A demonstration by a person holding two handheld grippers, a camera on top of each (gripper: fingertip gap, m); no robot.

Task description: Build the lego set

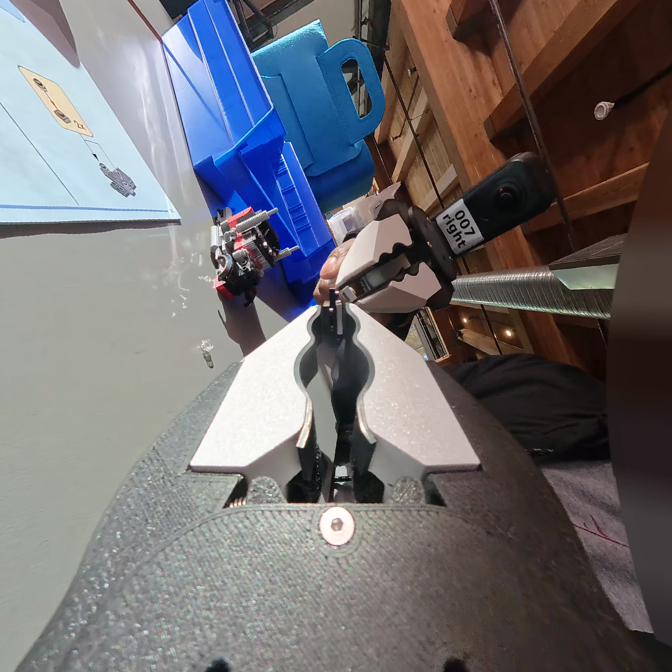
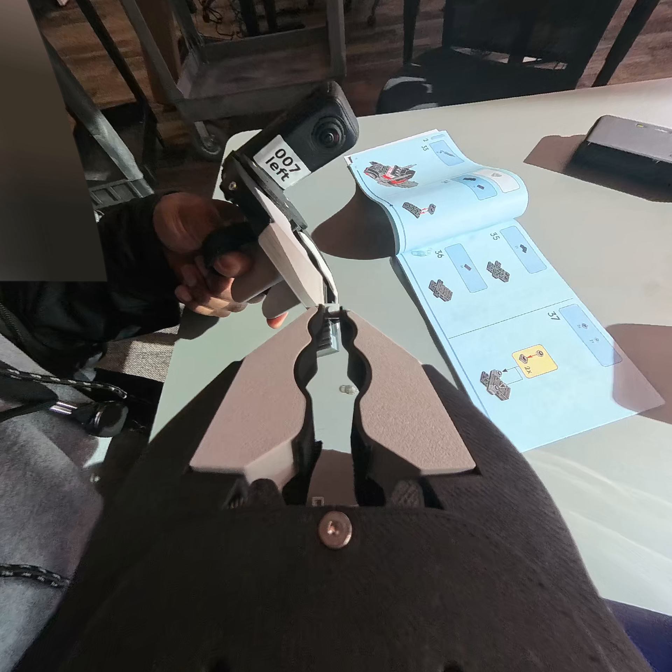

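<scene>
In the left wrist view, my left gripper [image 1: 330,312] is shut on a small black lego piece [image 1: 331,320], held in the air above the table. My right gripper [image 1: 346,293] meets it tip to tip from the upper right. In the right wrist view, my right gripper [image 2: 329,313] is shut on a small grey lego plate [image 2: 330,336], and my left gripper [image 2: 329,303] comes down onto its far end. The two pieces touch. The partly built red, black and grey model [image 1: 243,251] lies on the table beside the blue bin [image 1: 232,120].
The open instruction booklet [image 2: 491,291] lies on the grey table [image 2: 545,491], also in the left wrist view [image 1: 54,145]. A small clear stud [image 2: 347,389] lies loose below the grippers. A dark box [image 2: 629,149] sits far right. The table edge and the person's lap are at left. My two grippers' fingertips are within a few centimetres of each other.
</scene>
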